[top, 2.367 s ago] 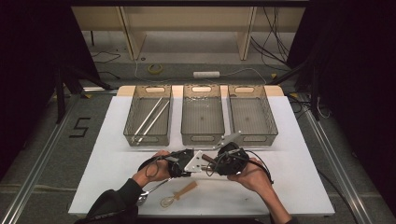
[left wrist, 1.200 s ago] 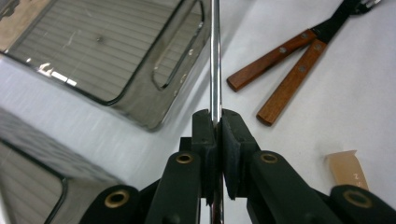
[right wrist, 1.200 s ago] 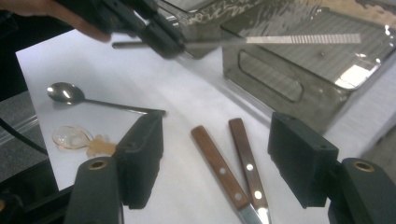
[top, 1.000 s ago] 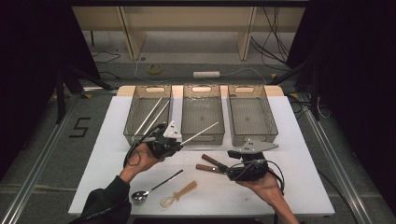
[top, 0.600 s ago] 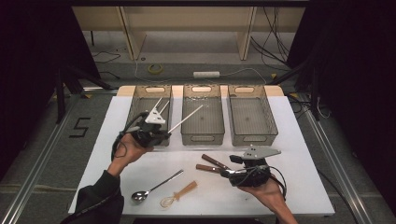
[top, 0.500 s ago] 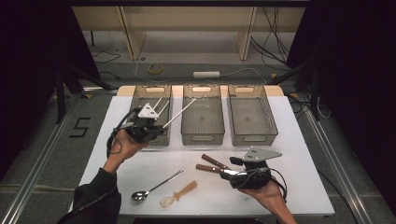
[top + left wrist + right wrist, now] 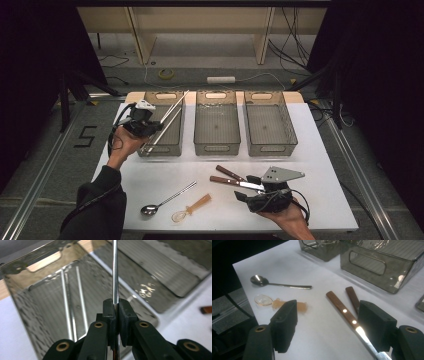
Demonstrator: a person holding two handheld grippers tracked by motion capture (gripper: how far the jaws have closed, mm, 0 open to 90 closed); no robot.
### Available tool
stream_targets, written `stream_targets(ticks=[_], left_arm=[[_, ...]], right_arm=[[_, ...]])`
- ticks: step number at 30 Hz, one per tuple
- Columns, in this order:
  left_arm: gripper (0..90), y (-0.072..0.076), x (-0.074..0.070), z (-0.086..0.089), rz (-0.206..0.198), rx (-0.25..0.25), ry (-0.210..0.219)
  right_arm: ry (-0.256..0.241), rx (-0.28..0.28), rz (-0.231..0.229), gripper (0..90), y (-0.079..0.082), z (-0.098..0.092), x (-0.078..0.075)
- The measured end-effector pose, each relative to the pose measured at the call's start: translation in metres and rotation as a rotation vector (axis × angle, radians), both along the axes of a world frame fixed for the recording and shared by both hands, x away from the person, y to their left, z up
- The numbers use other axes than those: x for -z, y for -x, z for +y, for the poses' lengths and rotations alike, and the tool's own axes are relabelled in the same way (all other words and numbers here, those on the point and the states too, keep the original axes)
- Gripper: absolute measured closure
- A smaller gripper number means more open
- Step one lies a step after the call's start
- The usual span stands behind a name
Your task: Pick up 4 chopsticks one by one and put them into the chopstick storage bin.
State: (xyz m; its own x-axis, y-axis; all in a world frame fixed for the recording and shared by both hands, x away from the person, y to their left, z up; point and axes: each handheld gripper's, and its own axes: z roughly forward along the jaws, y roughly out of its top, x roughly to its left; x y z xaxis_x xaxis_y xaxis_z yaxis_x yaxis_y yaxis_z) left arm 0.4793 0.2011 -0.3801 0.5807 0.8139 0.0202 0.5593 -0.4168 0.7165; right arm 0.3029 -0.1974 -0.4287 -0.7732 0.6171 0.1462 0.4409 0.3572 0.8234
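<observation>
My left gripper (image 7: 150, 126) is shut on a thin metal rod (image 7: 176, 102) and holds it over the left smoky bin (image 7: 161, 149). In the left gripper view the rod (image 7: 115, 270) rises from between the closed jaws of the left gripper (image 7: 115, 307), and two similar rods (image 7: 72, 312) lie on the bin floor. My right gripper (image 7: 246, 189) stands open low over the table at the front right. Its jaws straddle a brown-handled knife (image 7: 344, 311), and the right gripper (image 7: 327, 322) touches nothing. A second knife (image 7: 353, 298) lies just beyond.
A metal spoon (image 7: 165, 200) and a clear plastic spoon with an amber handle (image 7: 192, 207) lie near the front edge. The middle bin (image 7: 216, 147) and the right bin (image 7: 270, 149) stand beside the left one. Both knives (image 7: 230, 176) lie mid-table.
My left gripper carried the rod from the table's middle up and left to above the left bin. The right gripper drew back toward the front right and stayed open.
</observation>
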Motion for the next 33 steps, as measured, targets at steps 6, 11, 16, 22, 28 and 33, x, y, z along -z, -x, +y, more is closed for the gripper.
stream_targets(ticks=[6, 11, 16, 22, 28, 33], left_arm=[[84.0, -0.016, 0.007, 0.006, 0.016, -0.064, -0.005], [84.1, -0.028, 0.017, 0.011, 0.039, -0.105, -0.01], [84.0, -0.036, 0.025, 0.012, 0.056, -0.134, -0.017], [84.0, -0.043, 0.03, 0.014, 0.079, -0.162, -0.013], [84.0, -0.048, 0.033, 0.014, 0.093, -0.178, -0.028], [83.8, -0.051, 0.037, 0.013, 0.103, -0.178, -0.041]], right_arm=[[-0.009, -0.009, -0.001, 32.2, 0.004, 0.002, 0.0], [-0.024, -0.012, -0.004, 31.4, 0.005, 0.002, 0.0], [-0.029, -0.012, -0.01, 31.1, 0.007, 0.001, -0.001], [-0.048, -0.015, -0.025, 29.8, 0.008, 0.0, -0.002], [-0.039, -0.016, -0.025, 29.7, 0.009, 0.001, 0.0], [-0.037, -0.02, -0.022, 29.8, 0.009, 0.001, 0.0]])
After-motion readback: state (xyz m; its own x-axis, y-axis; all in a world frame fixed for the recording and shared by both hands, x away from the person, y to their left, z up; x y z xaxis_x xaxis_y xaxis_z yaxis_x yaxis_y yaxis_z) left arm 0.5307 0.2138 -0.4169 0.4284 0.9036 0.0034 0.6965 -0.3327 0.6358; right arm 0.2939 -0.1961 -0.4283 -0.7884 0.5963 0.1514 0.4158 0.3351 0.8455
